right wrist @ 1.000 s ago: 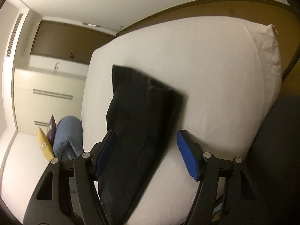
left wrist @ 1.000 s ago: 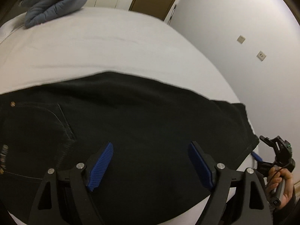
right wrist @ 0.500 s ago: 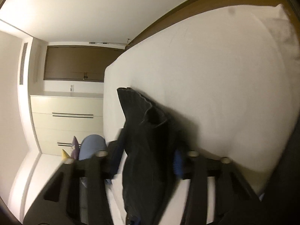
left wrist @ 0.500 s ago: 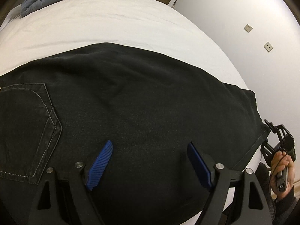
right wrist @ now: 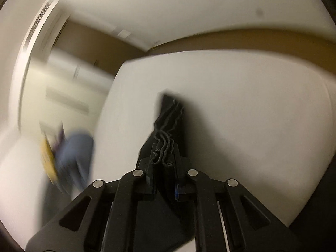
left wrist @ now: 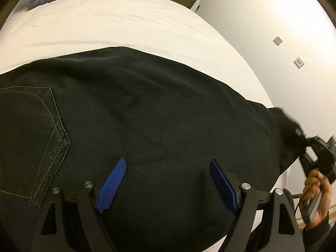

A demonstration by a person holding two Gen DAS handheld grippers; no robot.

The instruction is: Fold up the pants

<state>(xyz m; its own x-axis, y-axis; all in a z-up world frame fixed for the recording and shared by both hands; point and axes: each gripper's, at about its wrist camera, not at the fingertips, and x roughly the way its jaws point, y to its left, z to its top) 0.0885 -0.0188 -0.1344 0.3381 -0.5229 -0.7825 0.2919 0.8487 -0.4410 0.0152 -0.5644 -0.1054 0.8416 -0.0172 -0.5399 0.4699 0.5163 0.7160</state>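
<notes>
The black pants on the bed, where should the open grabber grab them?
Best guess: the near long edge of the black pants, just beside the back pocket. The left gripper hangs open over flat cloth, so come from the bed's near side. The right gripper already pinches the leg hems.

left gripper [left wrist: 168,169]: jaws wide apart over black pants [left wrist: 147,115] | pants flat on white bed [left wrist: 126,25]

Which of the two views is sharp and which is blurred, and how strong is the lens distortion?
Left wrist view: sharp, the pants bulge barrel-like. Right wrist view: motion-smeared background, only the right claw pinching the hem is crisp.
</notes>
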